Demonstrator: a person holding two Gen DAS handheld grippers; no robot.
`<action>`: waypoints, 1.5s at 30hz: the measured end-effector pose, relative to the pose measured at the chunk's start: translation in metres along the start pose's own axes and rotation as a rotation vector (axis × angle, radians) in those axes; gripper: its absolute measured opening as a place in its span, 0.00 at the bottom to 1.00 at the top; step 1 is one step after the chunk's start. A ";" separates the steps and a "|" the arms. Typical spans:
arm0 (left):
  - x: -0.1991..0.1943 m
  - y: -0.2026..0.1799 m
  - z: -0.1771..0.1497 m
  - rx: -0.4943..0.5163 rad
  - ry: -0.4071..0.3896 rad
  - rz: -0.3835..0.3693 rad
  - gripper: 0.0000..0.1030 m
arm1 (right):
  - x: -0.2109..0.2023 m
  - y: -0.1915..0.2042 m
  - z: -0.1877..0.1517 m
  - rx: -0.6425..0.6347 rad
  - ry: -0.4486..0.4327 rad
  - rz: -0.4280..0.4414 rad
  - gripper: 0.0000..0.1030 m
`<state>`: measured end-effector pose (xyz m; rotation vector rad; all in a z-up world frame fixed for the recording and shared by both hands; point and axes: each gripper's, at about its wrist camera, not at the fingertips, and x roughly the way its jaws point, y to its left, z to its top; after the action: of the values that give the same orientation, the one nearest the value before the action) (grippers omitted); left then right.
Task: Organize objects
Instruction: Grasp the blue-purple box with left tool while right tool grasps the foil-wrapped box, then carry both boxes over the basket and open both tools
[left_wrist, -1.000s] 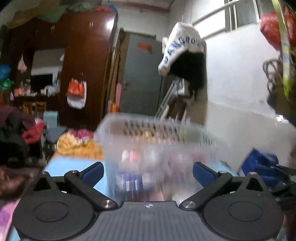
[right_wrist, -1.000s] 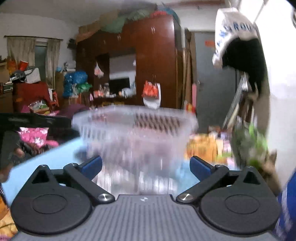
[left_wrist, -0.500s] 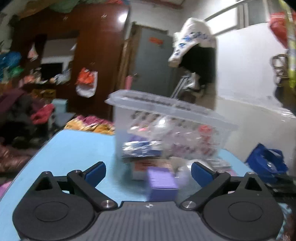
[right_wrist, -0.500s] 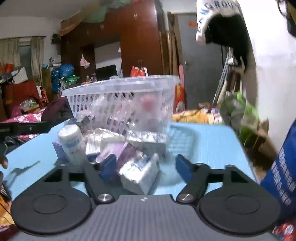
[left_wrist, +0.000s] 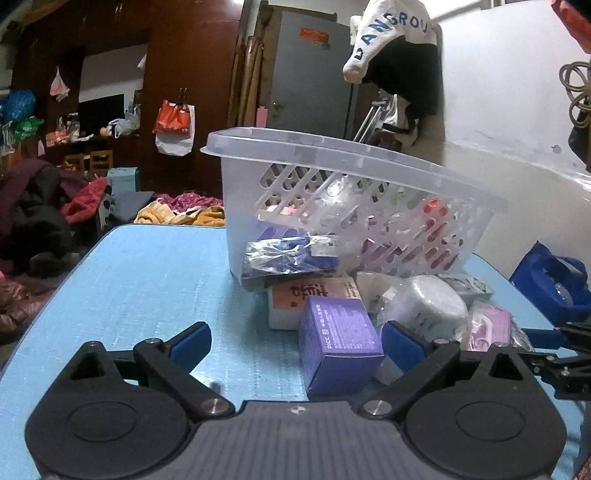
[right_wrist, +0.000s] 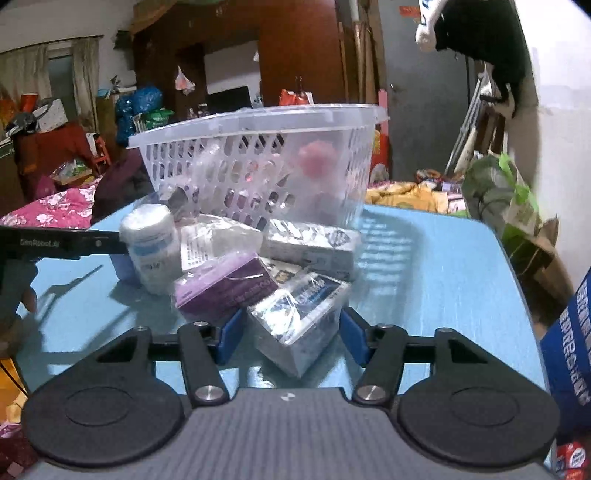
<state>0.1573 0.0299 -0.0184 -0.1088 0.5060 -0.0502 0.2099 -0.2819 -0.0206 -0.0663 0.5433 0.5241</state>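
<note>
A pile of small packs lies on the blue table (left_wrist: 147, 277) in front of a translucent plastic basket (left_wrist: 354, 158) that holds more items. My left gripper (left_wrist: 295, 345) is open and low over the table. A purple box (left_wrist: 338, 343) stands between its fingers, close to the right one, with a white wrapped roll (left_wrist: 424, 306) behind it. My right gripper (right_wrist: 291, 332) has its jaws closing around a clear-wrapped silver and blue box (right_wrist: 299, 314). That box rests on the table (right_wrist: 443, 277), the pads close beside it. The basket (right_wrist: 258, 122) stands behind it.
A purple pack (right_wrist: 225, 288), a white jar (right_wrist: 151, 247) and a silver pack (right_wrist: 314, 243) crowd the pile. One finger of the left gripper (right_wrist: 74, 243) reaches in from the left. A blue bag (left_wrist: 546, 280) sits at the table's right edge. Clothes and furniture fill the room behind.
Both grippers have sunk and tipped down toward the pile. The basket, blurred and close before, now stands still behind the packs. The right jaws have narrowed from wide open around the wrapped box.
</note>
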 end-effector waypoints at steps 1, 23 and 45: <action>0.001 -0.002 0.000 0.007 -0.002 0.003 0.97 | 0.001 0.000 0.000 0.001 0.001 -0.007 0.60; 0.012 -0.005 0.000 -0.005 0.082 0.034 0.85 | 0.000 0.005 0.000 -0.018 0.012 -0.075 0.52; -0.024 -0.008 -0.012 -0.007 -0.144 -0.094 0.40 | -0.055 0.002 0.006 -0.014 -0.231 -0.129 0.48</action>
<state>0.1307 0.0228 -0.0166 -0.1422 0.3569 -0.1319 0.1719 -0.3040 0.0128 -0.0530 0.3074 0.4037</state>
